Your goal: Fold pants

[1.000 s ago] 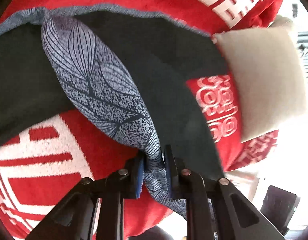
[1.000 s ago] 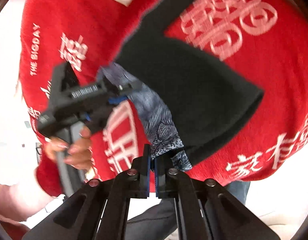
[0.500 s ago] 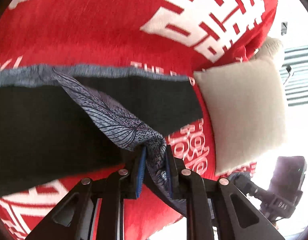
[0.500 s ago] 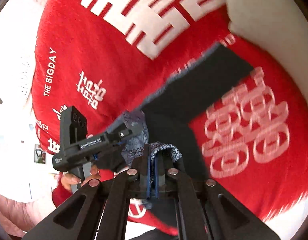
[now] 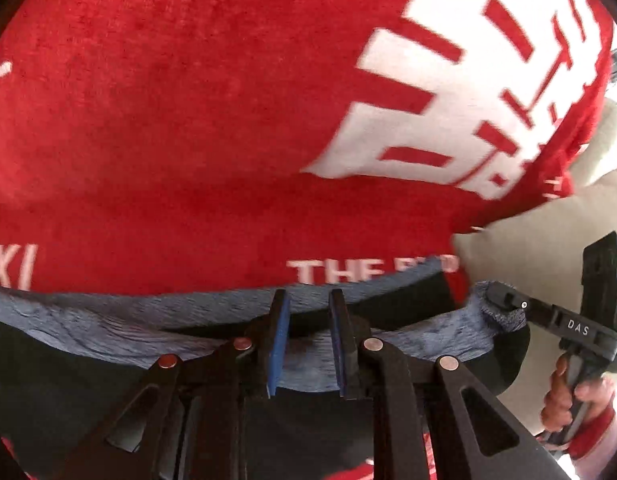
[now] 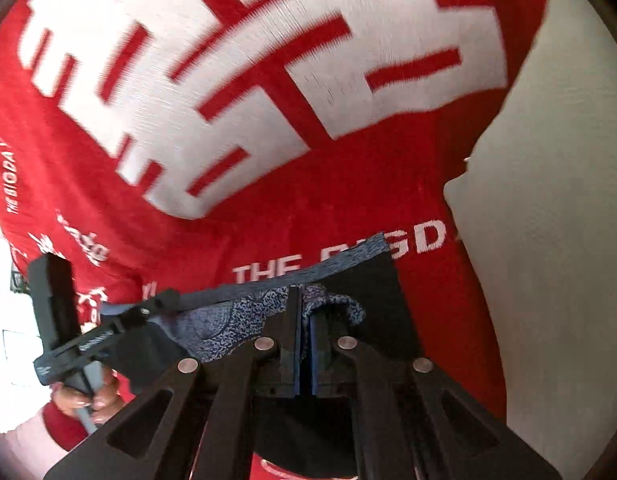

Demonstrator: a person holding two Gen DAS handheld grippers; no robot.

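Both grippers have been carrying the dark pants with the blue-grey patterned waistband (image 5: 108,326) across the red bedspread with large white characters (image 5: 188,100), so the "THE BIG DAY" lettering that was far up the picture is now lying just past the garment's top edge. The pants are hanging stretched between the two tools, low over the bed, with the waistband running almost straight from one to the other. The left gripper (image 5: 307,344) is grasping a thick bunch of waistband, its jaws a little apart around the cloth; the right gripper (image 6: 304,344) is clenched tight on a thinner pinch of it. That thin pinch could be slipping out if the hands are pulling apart too hard. The beige pillow (image 6: 548,200) is sitting just beside the right end, so the cloth could be landing half on it and folding crooked.
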